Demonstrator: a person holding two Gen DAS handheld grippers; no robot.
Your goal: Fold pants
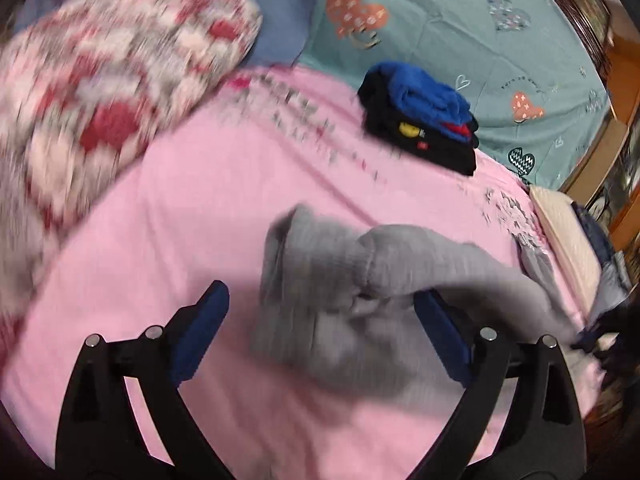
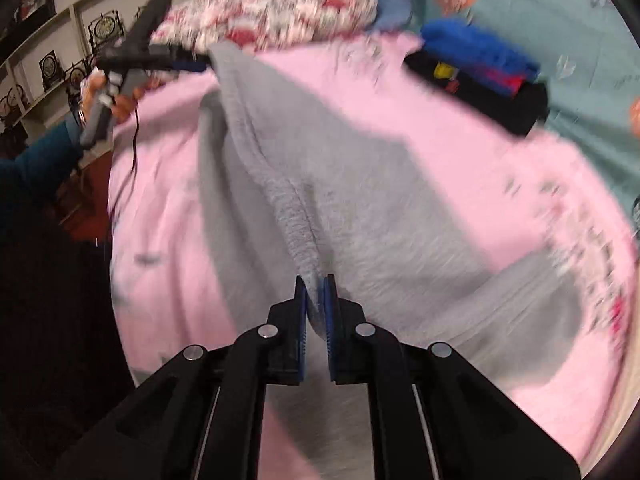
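Note:
Grey sweatpants (image 2: 360,200) lie stretched along a pink sheet (image 2: 460,152). My right gripper (image 2: 316,292) is shut on a raised fold of the grey fabric near its lower end. In the left wrist view the pants (image 1: 328,264) are bunched up, and my left gripper (image 1: 320,300) is open wide around that bunch, with cloth draped over the right fingertip (image 1: 430,308). From the right wrist view the left gripper (image 2: 198,65) shows at the far end of the pants, held by a hand (image 2: 120,102) in a teal sleeve. Both views are motion-blurred.
A stack of folded blue and black clothes (image 1: 420,120) (image 2: 480,76) rests at the far edge of the pink sheet (image 1: 160,220). A red-and-white floral pillow (image 1: 112,80) (image 2: 280,4) lies at the back left. Teal heart-print bedding (image 1: 460,28) lies beyond, shelves (image 2: 60,40) to the left.

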